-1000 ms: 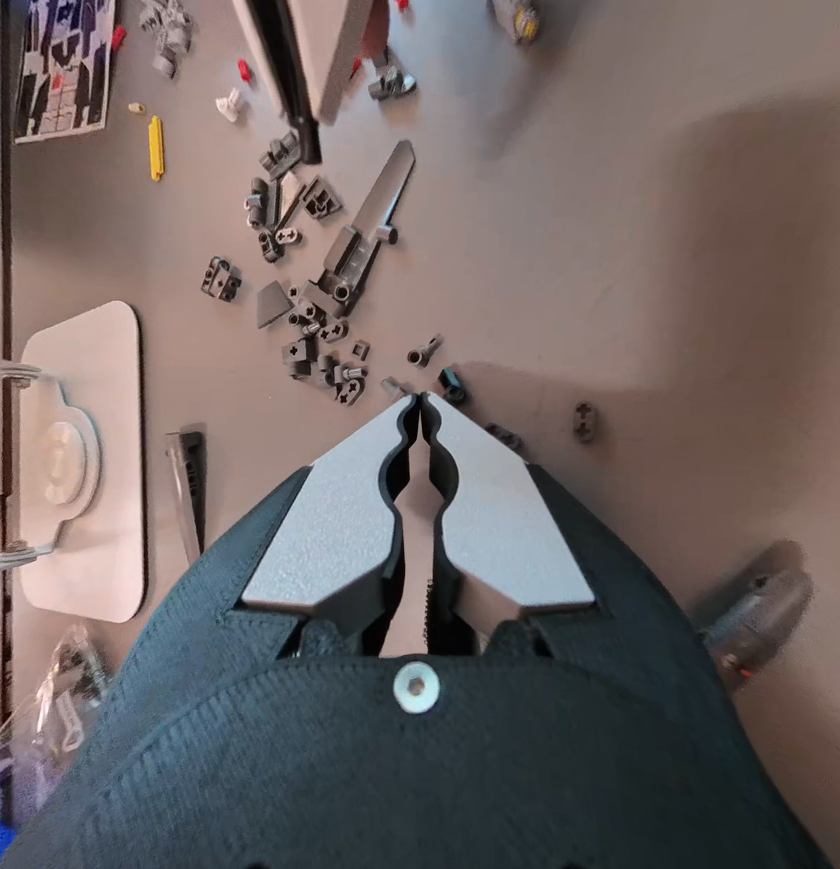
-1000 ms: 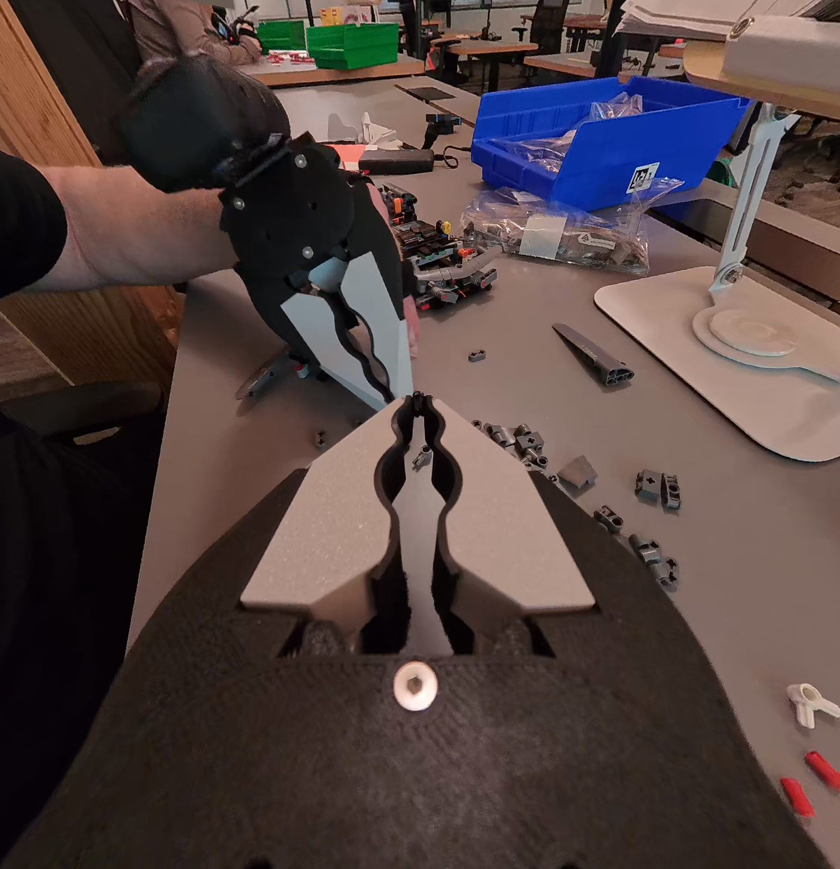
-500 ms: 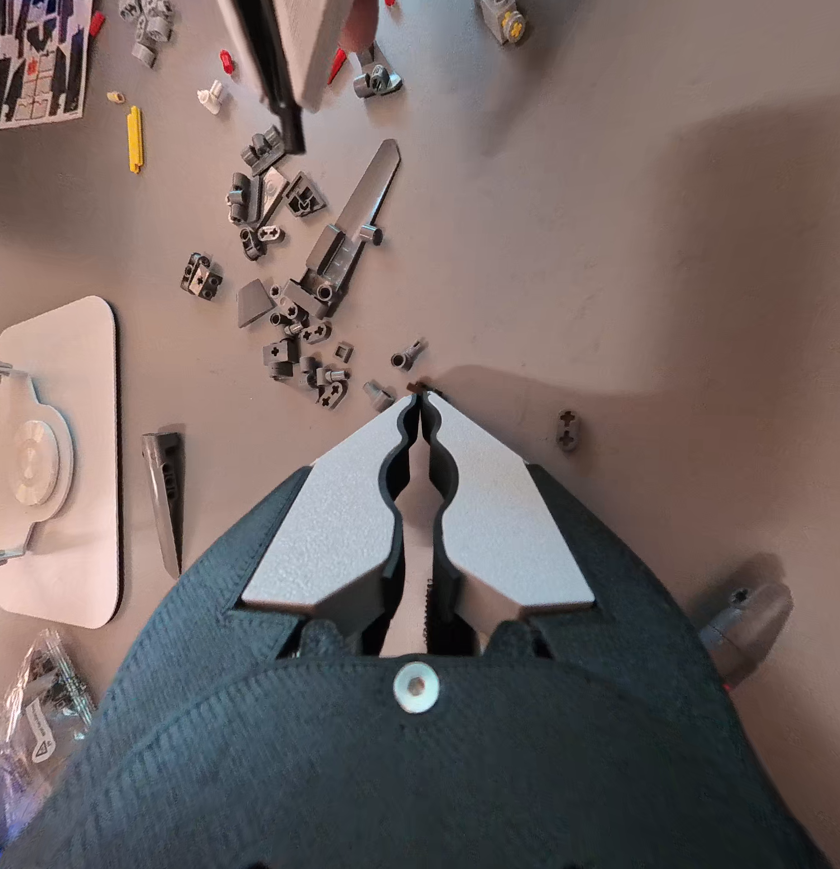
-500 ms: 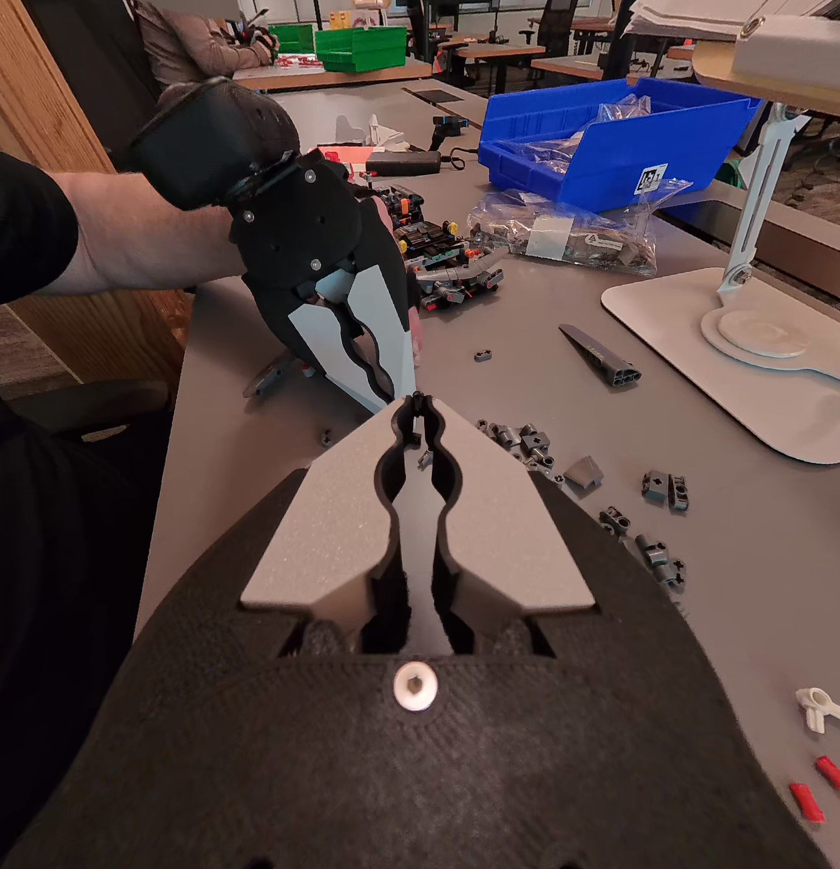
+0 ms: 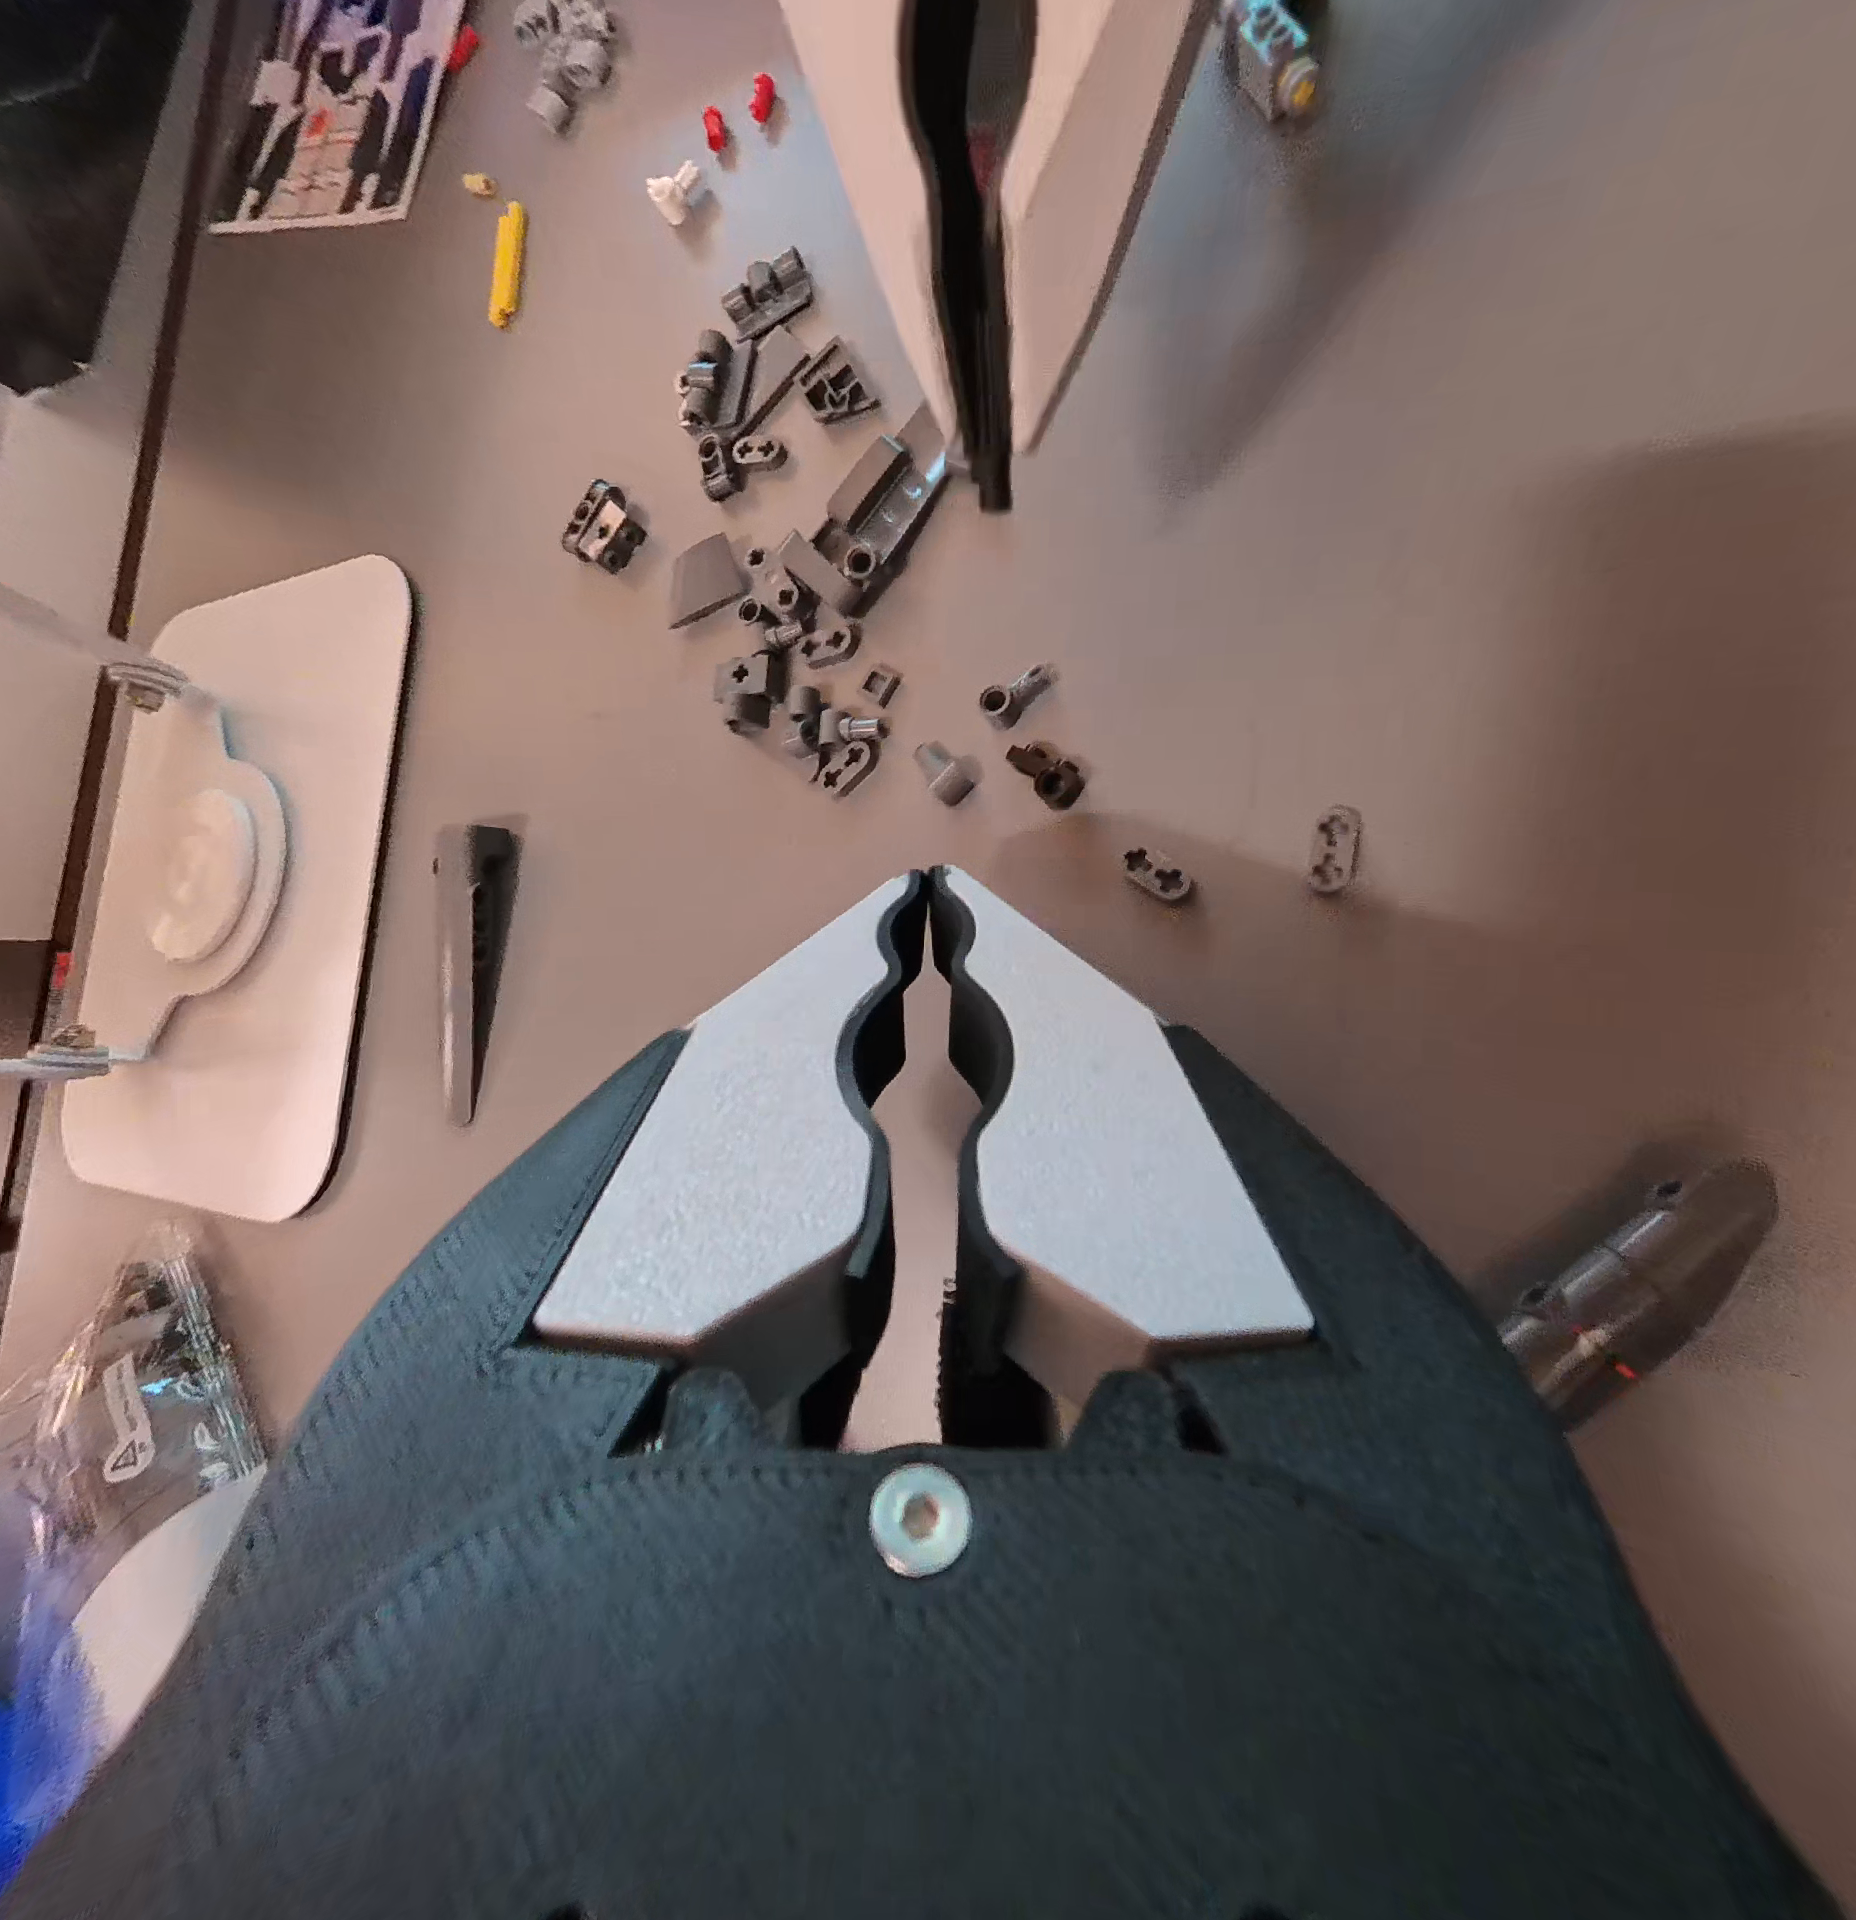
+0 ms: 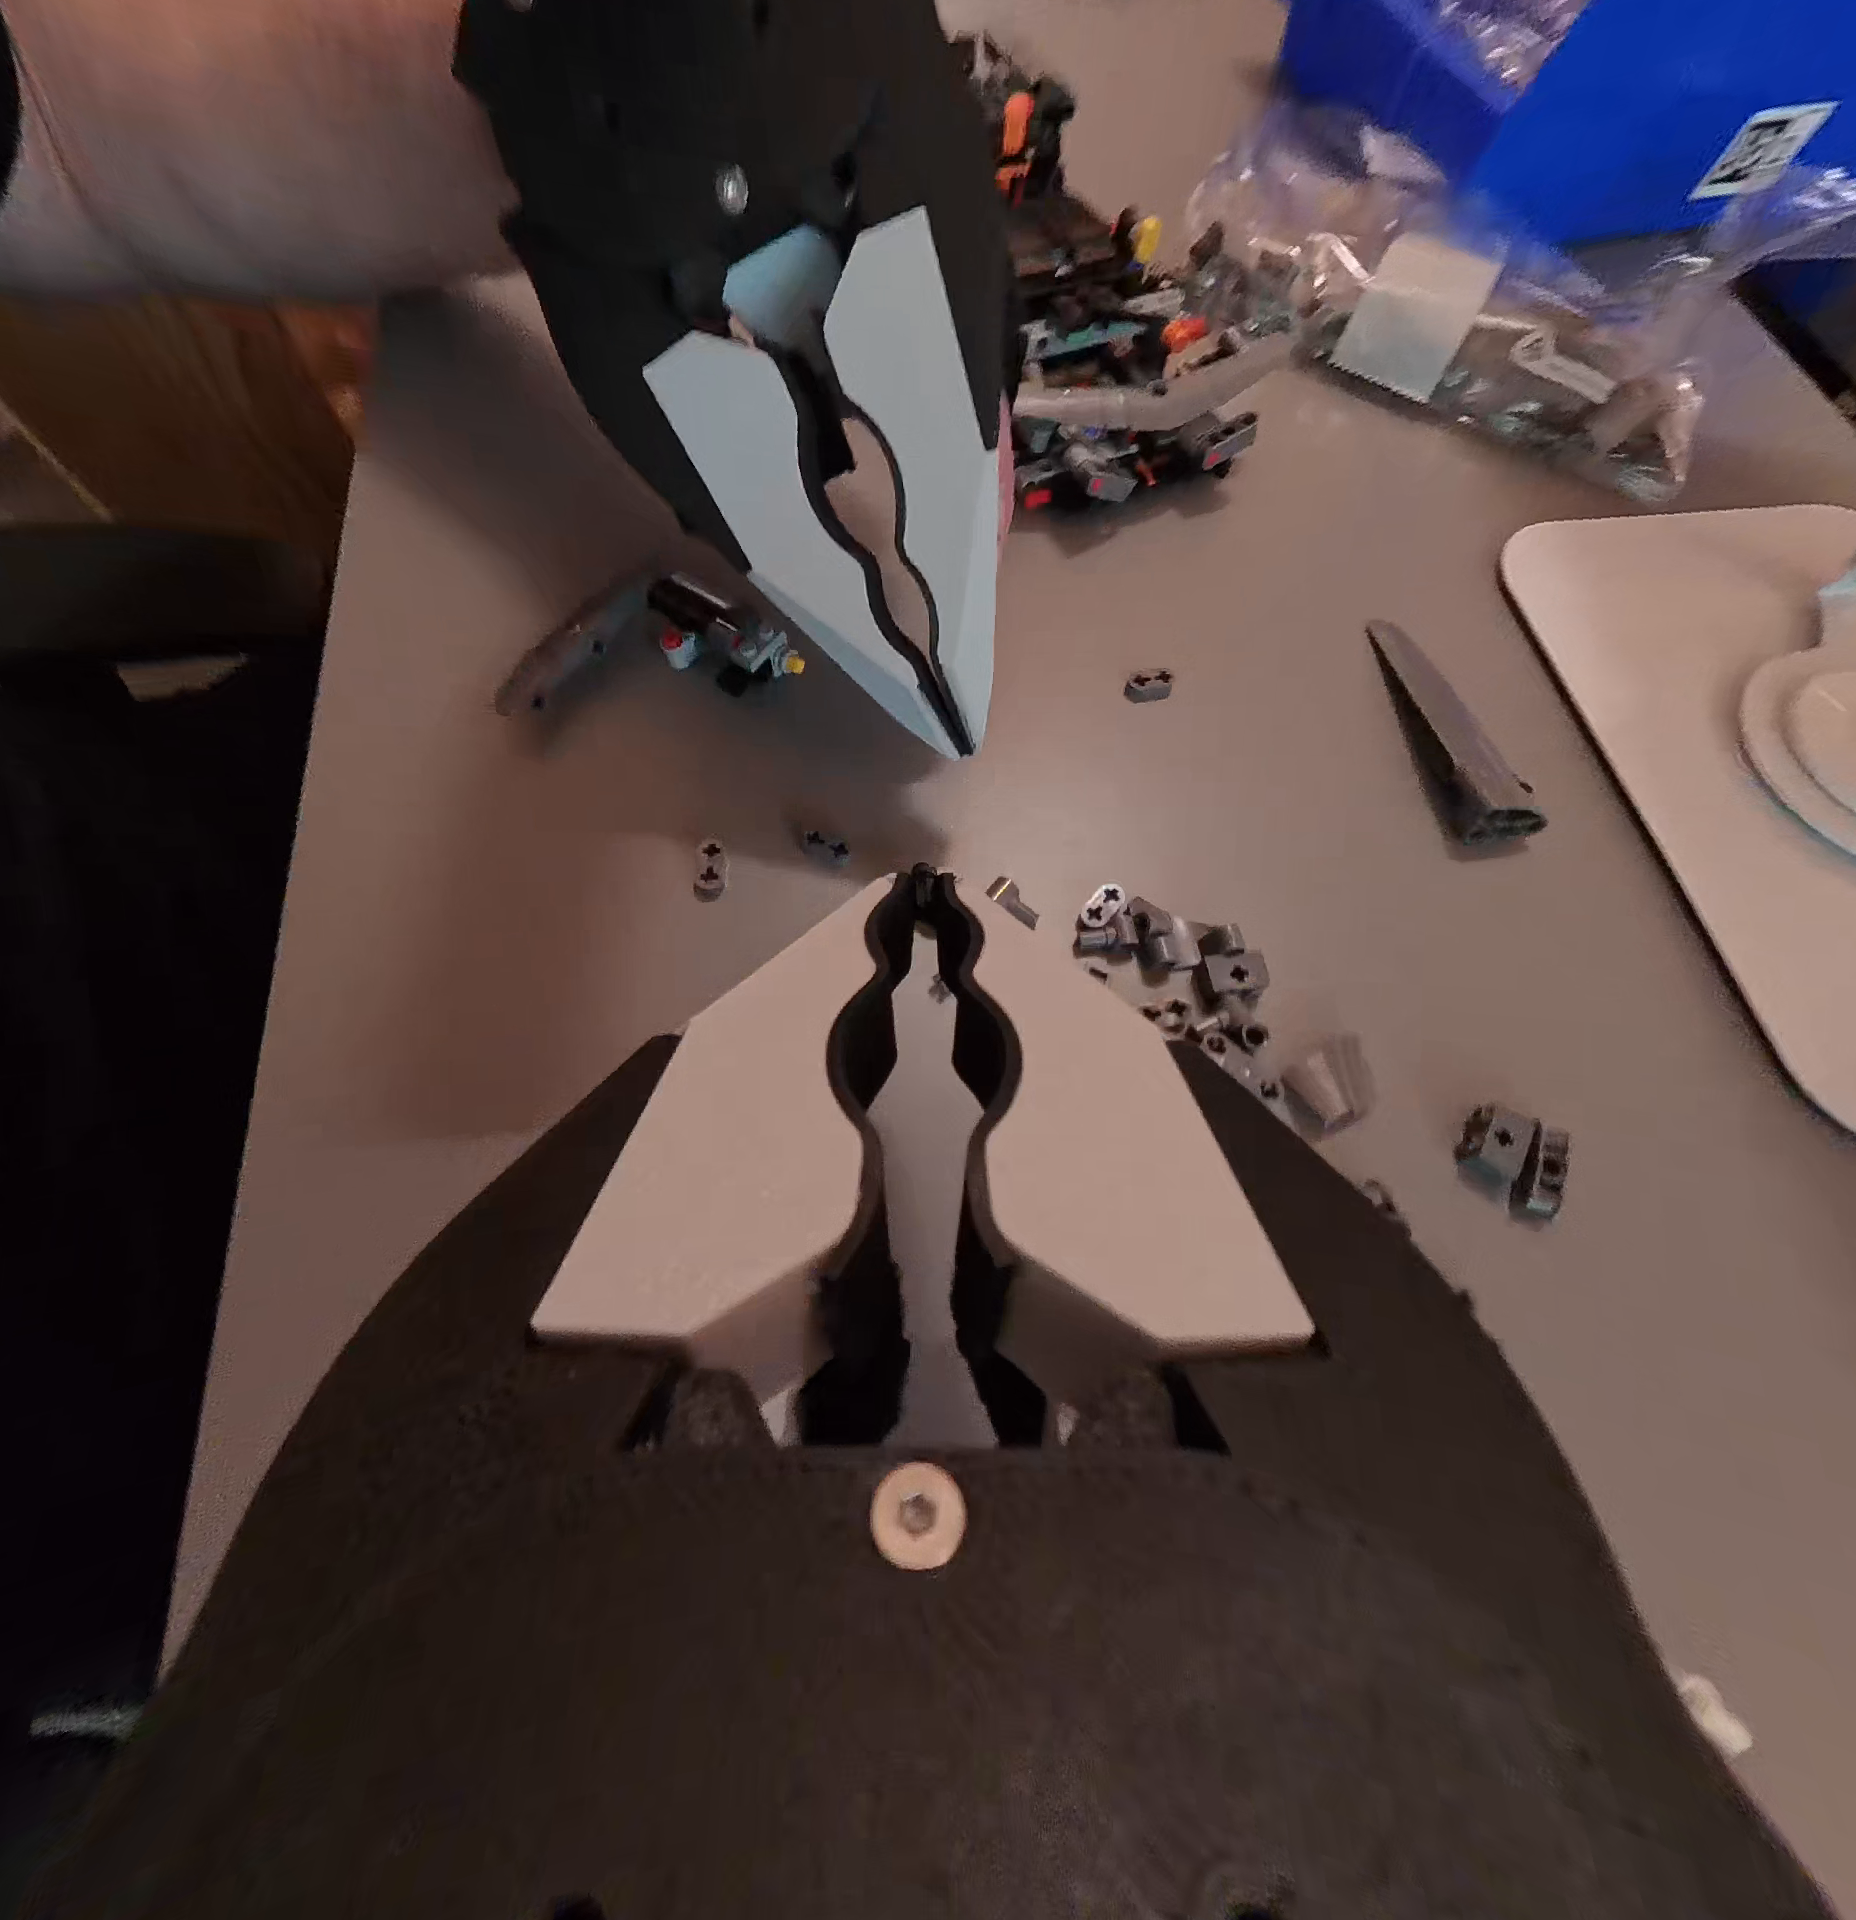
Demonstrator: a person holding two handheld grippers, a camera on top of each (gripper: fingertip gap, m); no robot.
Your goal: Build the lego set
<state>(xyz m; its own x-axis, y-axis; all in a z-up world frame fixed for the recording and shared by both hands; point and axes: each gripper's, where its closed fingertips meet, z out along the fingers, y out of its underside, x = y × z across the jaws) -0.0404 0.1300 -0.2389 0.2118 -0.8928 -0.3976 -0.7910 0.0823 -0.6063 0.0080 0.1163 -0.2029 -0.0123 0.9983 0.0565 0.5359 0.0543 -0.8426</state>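
Right now both claws are closed over a grey table covered in small building pieces.
L claw: tips meet, nothing between them, hanging above bare table just short of the grey pile. R claw: tips together too. A tiny dark piece shows right at its tips in the R view, but I can't tell if it's pinched or just lying behind them. Risk as I see it: the two claws sit close, so a drop or swing could bump them together or scatter the pile; pieces this small skid easily on a smooth top. Further out are a blue bin, clear bags of parts, a white stand base and a half-built model.
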